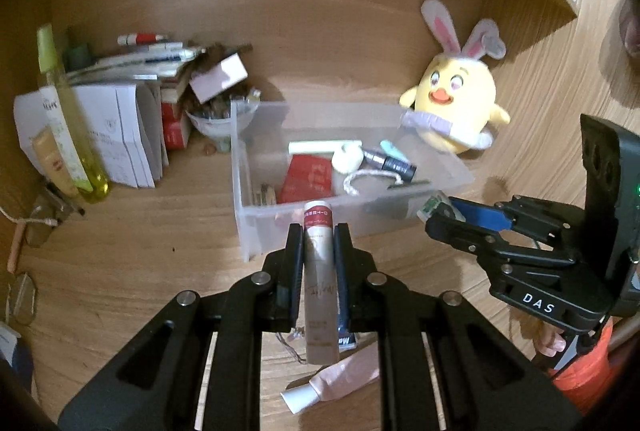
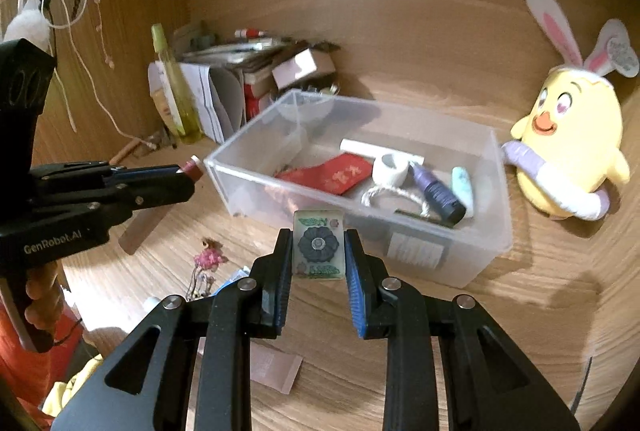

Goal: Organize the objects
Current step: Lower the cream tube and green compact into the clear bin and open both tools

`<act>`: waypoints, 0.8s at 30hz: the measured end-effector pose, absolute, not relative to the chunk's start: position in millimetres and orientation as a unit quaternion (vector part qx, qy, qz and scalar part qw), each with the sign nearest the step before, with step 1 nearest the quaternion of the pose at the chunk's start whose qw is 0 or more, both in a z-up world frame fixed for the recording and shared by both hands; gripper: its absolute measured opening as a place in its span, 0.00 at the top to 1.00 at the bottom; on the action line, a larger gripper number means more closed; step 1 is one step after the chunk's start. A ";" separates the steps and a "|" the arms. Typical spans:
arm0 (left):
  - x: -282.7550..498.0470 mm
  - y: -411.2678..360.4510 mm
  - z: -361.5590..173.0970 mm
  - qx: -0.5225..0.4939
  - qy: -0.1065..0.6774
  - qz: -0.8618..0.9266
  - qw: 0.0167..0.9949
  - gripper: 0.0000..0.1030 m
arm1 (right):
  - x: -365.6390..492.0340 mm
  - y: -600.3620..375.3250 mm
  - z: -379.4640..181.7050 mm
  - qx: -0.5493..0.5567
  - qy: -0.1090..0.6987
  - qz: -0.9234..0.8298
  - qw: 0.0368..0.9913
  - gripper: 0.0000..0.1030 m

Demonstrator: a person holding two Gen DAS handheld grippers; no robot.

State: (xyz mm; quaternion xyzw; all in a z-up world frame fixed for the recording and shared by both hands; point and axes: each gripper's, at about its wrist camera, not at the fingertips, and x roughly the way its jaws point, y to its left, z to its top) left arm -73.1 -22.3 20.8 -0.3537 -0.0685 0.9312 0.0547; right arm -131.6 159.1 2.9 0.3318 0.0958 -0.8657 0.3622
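Between the left gripper's (image 1: 318, 251) pads sits a slim beige tube (image 1: 319, 283) with a red label at its tip, clamped tight, and that tip pokes out right at the near wall of the clear plastic bin (image 1: 256, 219). From the other camera you can see the same tube's reddish end (image 2: 195, 167) just beside the bin's (image 2: 496, 231) near-left corner, not quite over the rim as far as I can tell.

Right gripper (image 2: 318, 251) is pinching a small square tile (image 2: 318, 245) with a dark flower print and green leaves, held upright just in front of the bin's near wall. The tile is smaller than the tube, so the fingers sit a bit wider, but they're both pressed on its edges.

Inside the bin: a red packet (image 2: 332, 175), a white tape roll (image 2: 390, 169), a purple-and-black tube (image 2: 438, 193), a pale mint thing (image 2: 462, 189) and a loop of white cord (image 2: 394, 197).

Right of the bin a yellow chick plush (image 2: 568, 147) with bunny ears leans at the back wall. Left of the bin there's a pile of papers and boxes (image 1: 132, 127) plus a tall yellow-green bottle (image 1: 66, 115). On the desk in front of the bin, under the left gripper, lies a pink tube (image 1: 340, 379) with a white cap.
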 end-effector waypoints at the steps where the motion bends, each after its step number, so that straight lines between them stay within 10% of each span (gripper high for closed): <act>1: -73.5 -22.4 24.3 -0.349 -0.067 0.933 0.054 0.86 | -132.1 160.7 5.3 0.330 0.093 -0.867 0.361 0.78; 24: -129.2 -27.6 46.4 -0.329 -0.073 0.941 0.044 0.86 | -185.8 179.0 32.0 0.308 0.065 -0.897 0.311 0.78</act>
